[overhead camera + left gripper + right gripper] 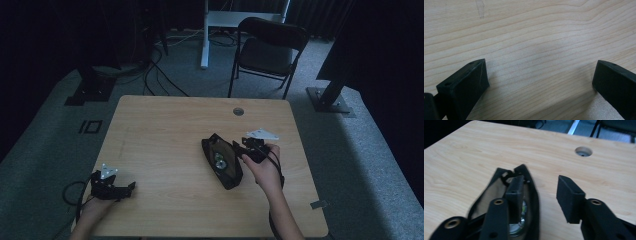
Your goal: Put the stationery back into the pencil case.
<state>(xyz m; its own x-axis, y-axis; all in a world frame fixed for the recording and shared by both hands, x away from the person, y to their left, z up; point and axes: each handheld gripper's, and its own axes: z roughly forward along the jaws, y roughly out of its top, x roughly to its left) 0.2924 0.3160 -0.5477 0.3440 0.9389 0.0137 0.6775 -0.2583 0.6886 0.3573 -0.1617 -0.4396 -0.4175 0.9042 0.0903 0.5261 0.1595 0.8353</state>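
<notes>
Pouch [222, 162], one, black fabric with tan lining, lies open mid-frame on my wood-grain table [165, 130]. Right gripper [242, 148] jaws spread, one inside its mouth; left gripper [131, 188] spread wide, empty.

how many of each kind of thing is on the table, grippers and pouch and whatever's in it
grippers: 2, left gripper and right gripper
black pouch: 1
shiny round items inside the pouch: 2, as far as shows
total: 5

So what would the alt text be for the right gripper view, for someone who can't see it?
An open black pouch with a tan lining lies on a wooden table, with shiny round metal objects inside. The right gripper is open, one jaw over the pouch's mouth and the other beside the pouch, over bare wood. A round hole marks the tabletop farther off.
</notes>
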